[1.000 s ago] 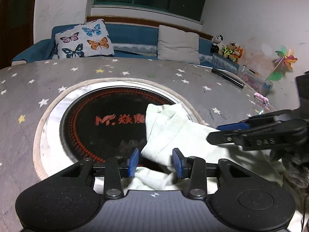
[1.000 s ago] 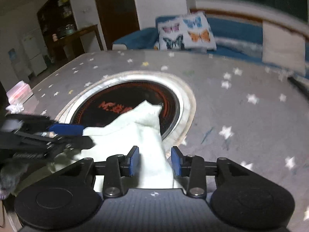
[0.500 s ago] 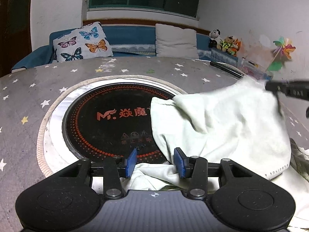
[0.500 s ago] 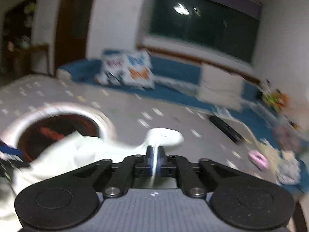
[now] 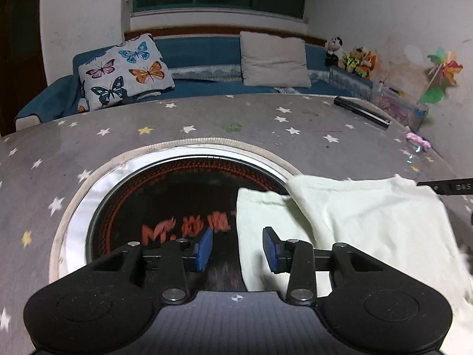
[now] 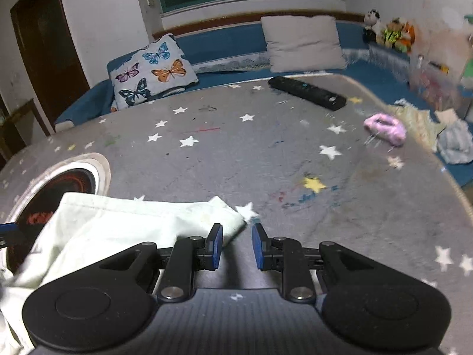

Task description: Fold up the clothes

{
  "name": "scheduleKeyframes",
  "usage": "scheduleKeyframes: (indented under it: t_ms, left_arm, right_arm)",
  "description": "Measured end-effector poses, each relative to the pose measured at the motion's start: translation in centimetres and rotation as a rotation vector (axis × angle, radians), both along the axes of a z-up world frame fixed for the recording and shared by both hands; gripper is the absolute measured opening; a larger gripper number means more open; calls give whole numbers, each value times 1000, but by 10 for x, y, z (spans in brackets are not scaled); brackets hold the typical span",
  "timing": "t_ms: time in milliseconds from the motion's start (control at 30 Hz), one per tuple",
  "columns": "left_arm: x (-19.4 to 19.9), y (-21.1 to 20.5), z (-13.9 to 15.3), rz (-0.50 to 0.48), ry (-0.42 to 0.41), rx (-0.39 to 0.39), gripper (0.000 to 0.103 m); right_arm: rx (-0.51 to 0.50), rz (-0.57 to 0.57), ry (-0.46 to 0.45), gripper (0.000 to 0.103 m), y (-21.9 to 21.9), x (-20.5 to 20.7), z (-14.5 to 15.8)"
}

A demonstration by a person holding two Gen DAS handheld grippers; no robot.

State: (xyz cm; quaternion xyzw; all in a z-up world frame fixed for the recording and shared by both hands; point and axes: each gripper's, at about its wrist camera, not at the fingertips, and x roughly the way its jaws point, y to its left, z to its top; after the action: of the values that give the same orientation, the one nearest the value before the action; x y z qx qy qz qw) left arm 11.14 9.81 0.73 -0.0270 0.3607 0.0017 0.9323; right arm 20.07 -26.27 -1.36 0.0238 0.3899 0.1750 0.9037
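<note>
At the far left we see the butterfly cushion [image 5: 125,72] propped on the blue sofa [image 5: 207,85] behind the desk [image 5: 207,124], whose grey cloth is dotted with stars. Set into the desk is a round black cooktop [image 5: 165,201] with orange lettering, ringed by a bright metal rim. Our left tongs [image 5: 237,248] hang over its near edge — their blue pads stand apart and are closing, with nothing pressed between them, though the edge of the garment shows in the gap below.

The pale cream garment [image 5: 354,222] lies flat, partly on the right side of the cooktop and mostly on the grey cloth beside it, one layer folded across another. In the right wrist view the same garment [image 6: 124,227] spreads to the left, its corner just beside the left pad of our right tongs [image 6: 235,245]. These tongs are opening, pads apart, and only bare desk shows between them.

Further right a black remote [image 6: 307,92] lies near the far edge, and a pink fuzzy thing [image 6: 384,128] sits near the right edge — blurred, so we cannot tell what it is. Plush toys [image 6: 390,31] line the sofa's right end.
</note>
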Motion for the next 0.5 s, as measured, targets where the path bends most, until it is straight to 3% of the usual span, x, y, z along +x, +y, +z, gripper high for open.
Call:
scheduleKeyframes:
  t_ms: [300,400,500]
  left_arm:
    - [49,-11,-19,-64,51,60,40]
    - [56,-14,-24,-81,61,63,30]
    - [60,-15,-25,-86,60,62,30]
  right_arm:
    - [11,45,5,22,17,15,4]
    - [4,51,2,22,19,17,5]
    - [0,53,0,22,19,18,4]
